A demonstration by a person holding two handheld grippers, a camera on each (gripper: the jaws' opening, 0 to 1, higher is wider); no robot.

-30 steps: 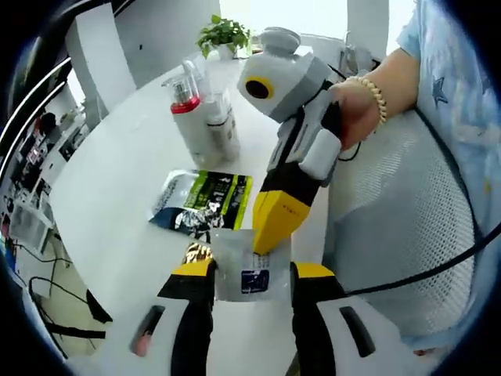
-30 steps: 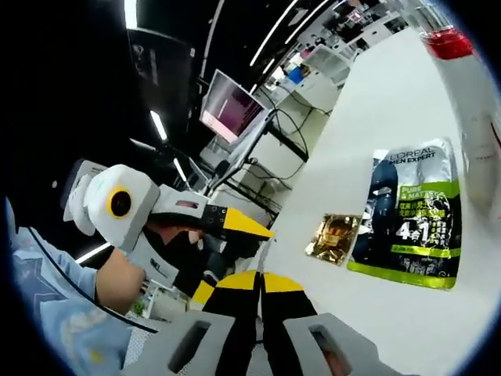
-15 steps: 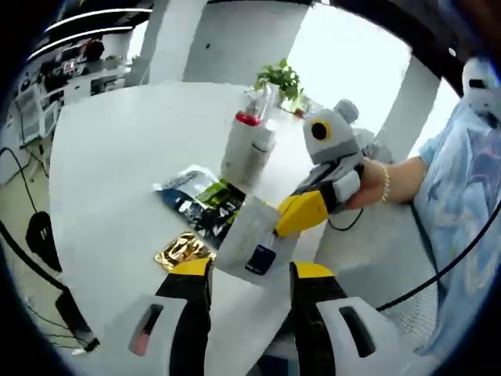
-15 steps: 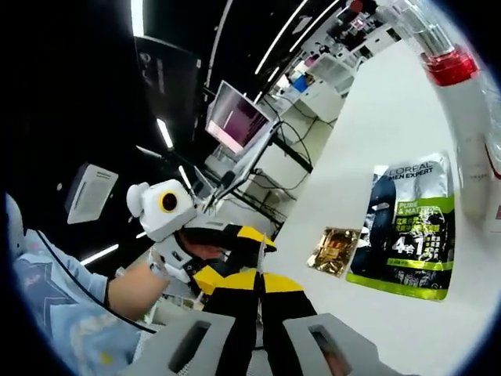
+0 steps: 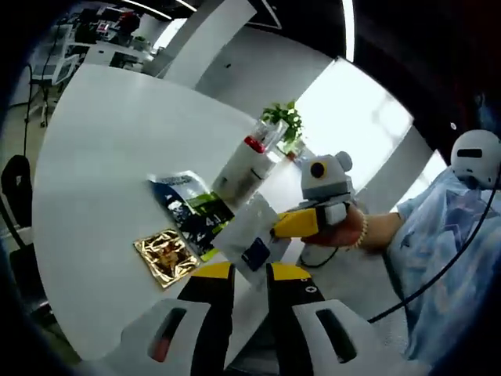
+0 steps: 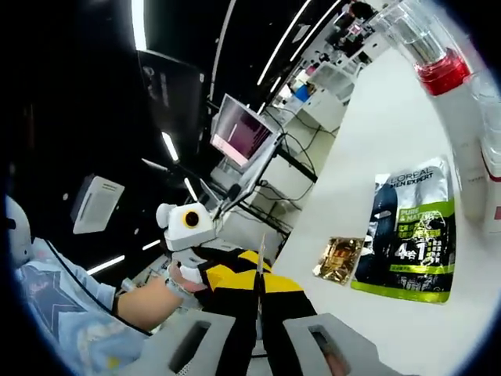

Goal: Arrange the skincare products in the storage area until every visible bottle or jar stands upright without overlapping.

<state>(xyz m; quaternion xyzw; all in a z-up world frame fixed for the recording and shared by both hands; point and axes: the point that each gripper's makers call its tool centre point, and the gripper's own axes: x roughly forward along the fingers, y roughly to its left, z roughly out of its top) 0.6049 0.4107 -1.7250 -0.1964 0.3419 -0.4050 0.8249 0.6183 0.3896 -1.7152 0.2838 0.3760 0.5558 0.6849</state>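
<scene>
White sachet [image 5: 252, 235] with a small blue square, held up in the air above the near edge of the white table [image 5: 94, 157], just beyond the tips of the left gripper [image 5: 250, 271]. Pinched at its right side by the yellow jaws of the right gripper [image 5: 280, 228], which comes in from the right with a hand [image 5: 338, 233] behind it. Left jaws drawn narrow, with a small dark gap between them; lower corner of the sachet close to that gap, but cannot tell if touching.

In the right gripper view, right gripper [image 6: 258, 279] pressed tight together on the sachet [image 6: 259, 252], seen here edge-on as a thin pale line rising from between the tips. Left gripper [image 6: 225, 271] just beside, to the left, with a hand [image 6: 182, 276] on it.

On the table: gold foil sachet [image 5: 165, 257] lying flat, touching or nearly touching a dark pouch [image 5: 190, 215] with a green band, also flat. Beyond the pouch, white bottle [image 5: 241, 166] with a red ring and a clear cap, standing on its base, with a second bottle close behind it, not clear. Green plant [image 5: 282, 119] further back.

Same gold sachet [image 6: 338, 260], pouch [image 6: 407, 243] and red-ringed bottle [image 6: 452, 102] at the right of the right gripper view; lit monitor [image 6: 239, 125] off the table behind.
</scene>
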